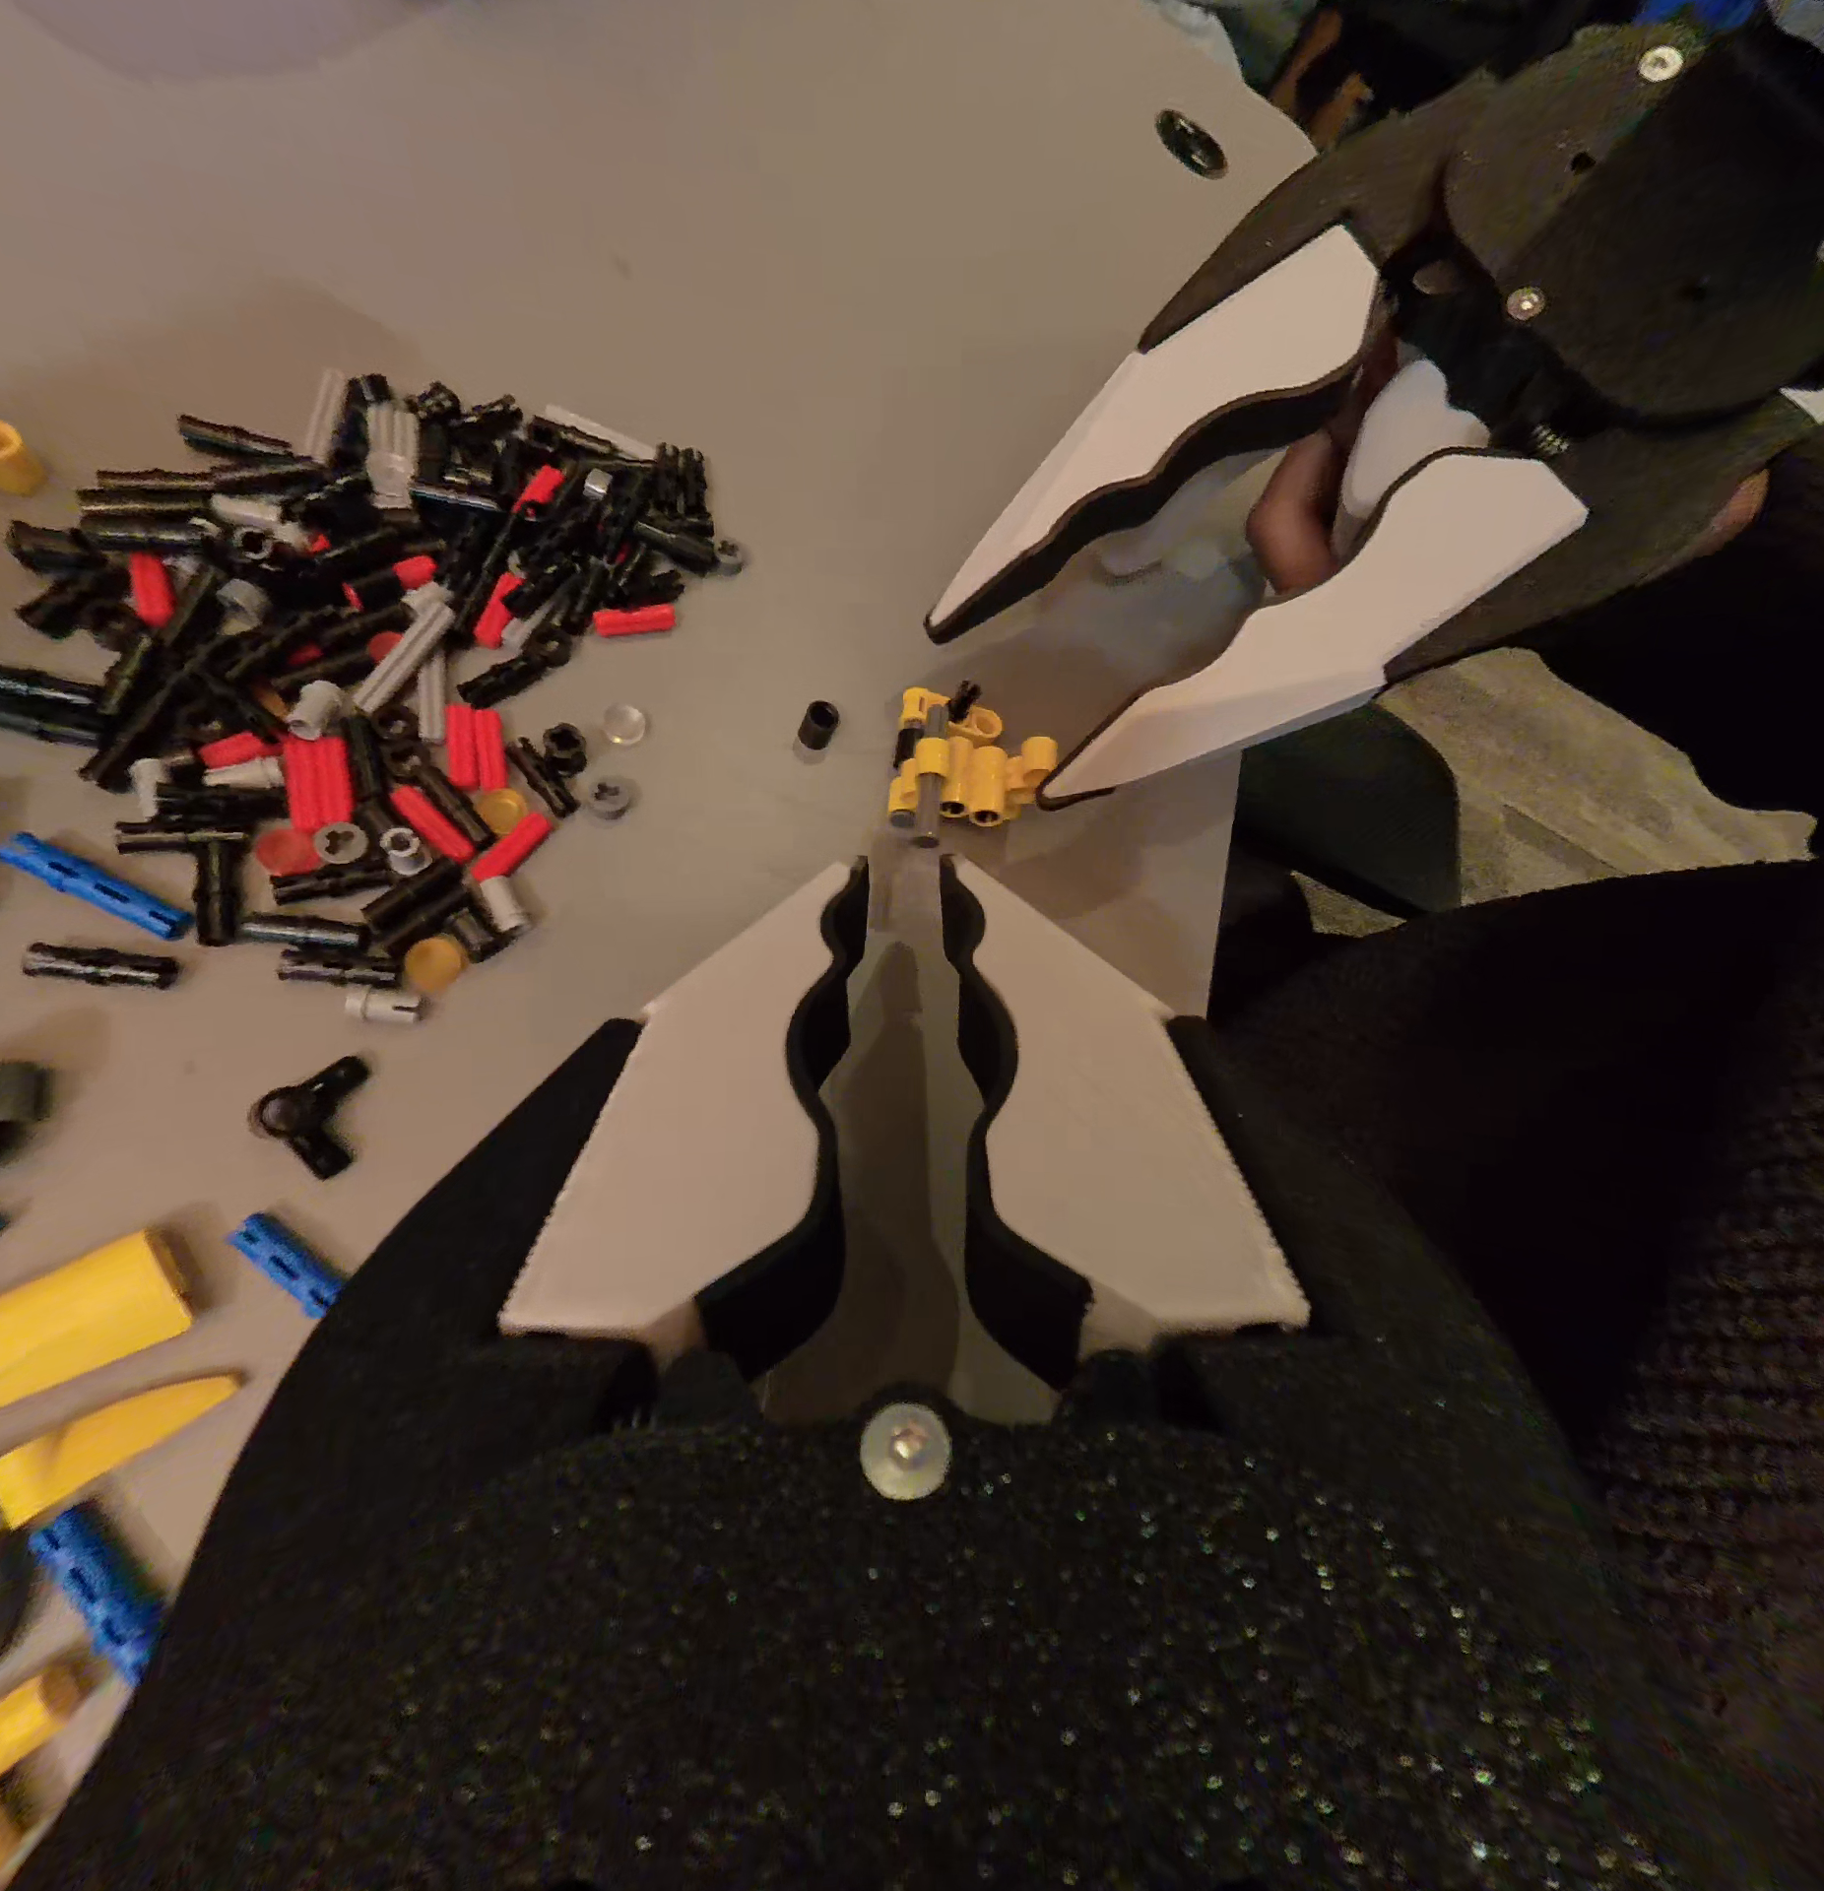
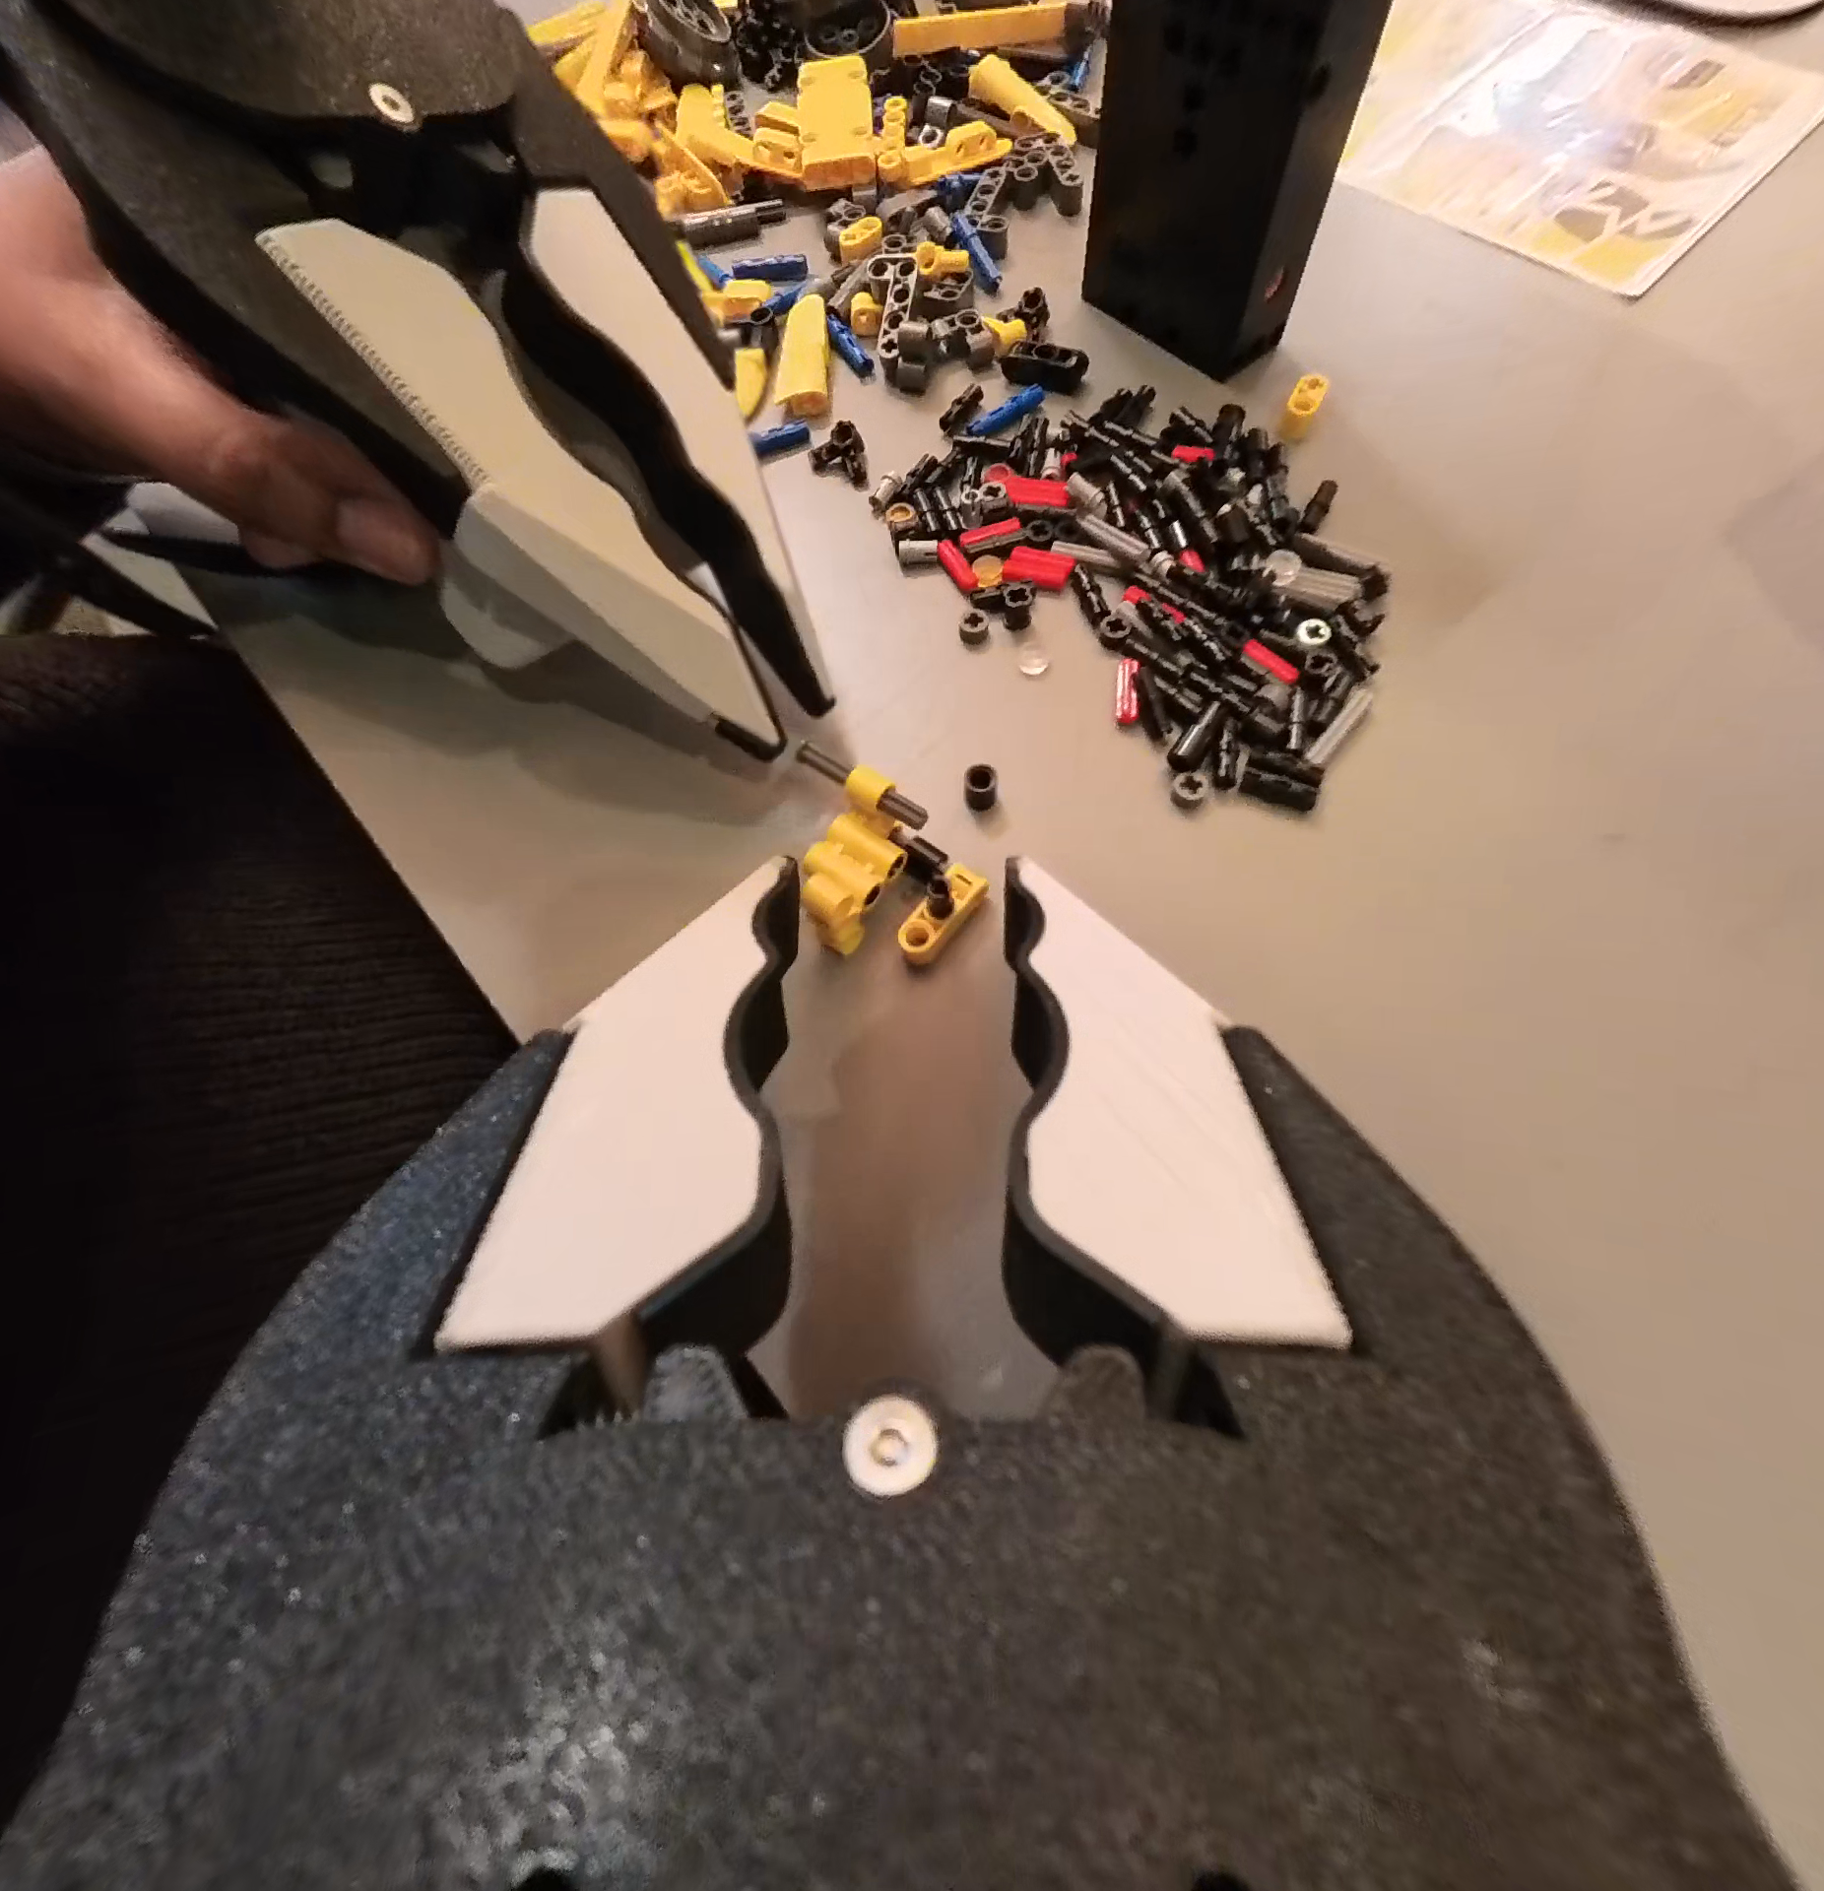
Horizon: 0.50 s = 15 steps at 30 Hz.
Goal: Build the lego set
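A small yellow brick assembly with a grey axle through it lies on the grey table, near the table's edge. My left gripper is shut on the end of the grey axle; it also shows in the right wrist view. My right gripper is open, its tips on either side of the yellow assembly, one tip touching it; it also shows in the left wrist view. A small black bush stands just beside the assembly.
A pile of black, red and grey pins lies close by. Yellow and blue parts, a tall black block and a printed booklet sit farther back. A hand holds the left gripper. The table edge is near. My hands' fingertips stand some 4 cm from each other. My left tips are roughly 15 cm from the tall black block.
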### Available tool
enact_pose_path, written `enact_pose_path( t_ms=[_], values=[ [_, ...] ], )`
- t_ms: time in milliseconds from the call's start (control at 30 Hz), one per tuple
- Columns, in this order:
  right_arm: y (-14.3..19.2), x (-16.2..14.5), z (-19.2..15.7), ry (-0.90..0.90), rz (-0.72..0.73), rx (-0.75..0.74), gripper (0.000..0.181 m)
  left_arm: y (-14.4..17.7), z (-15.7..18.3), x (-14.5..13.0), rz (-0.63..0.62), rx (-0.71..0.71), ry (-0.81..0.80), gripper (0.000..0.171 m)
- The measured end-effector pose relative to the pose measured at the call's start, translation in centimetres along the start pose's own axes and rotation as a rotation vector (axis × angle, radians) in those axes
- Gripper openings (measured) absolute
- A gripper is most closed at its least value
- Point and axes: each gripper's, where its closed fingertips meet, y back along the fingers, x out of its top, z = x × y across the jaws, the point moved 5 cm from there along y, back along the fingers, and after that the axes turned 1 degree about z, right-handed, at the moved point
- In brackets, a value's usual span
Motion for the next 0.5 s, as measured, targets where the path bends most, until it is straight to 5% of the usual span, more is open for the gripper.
enact_pose_path(
  t_ms=[500],
  values=[
    [-0.8, -0.9, -0.1, -0.022, -0.059, -0.007, 0.040, -1.6, 0.9, 0.7, -0.014, -0.011, -0.039, 0.005]
  ],
)
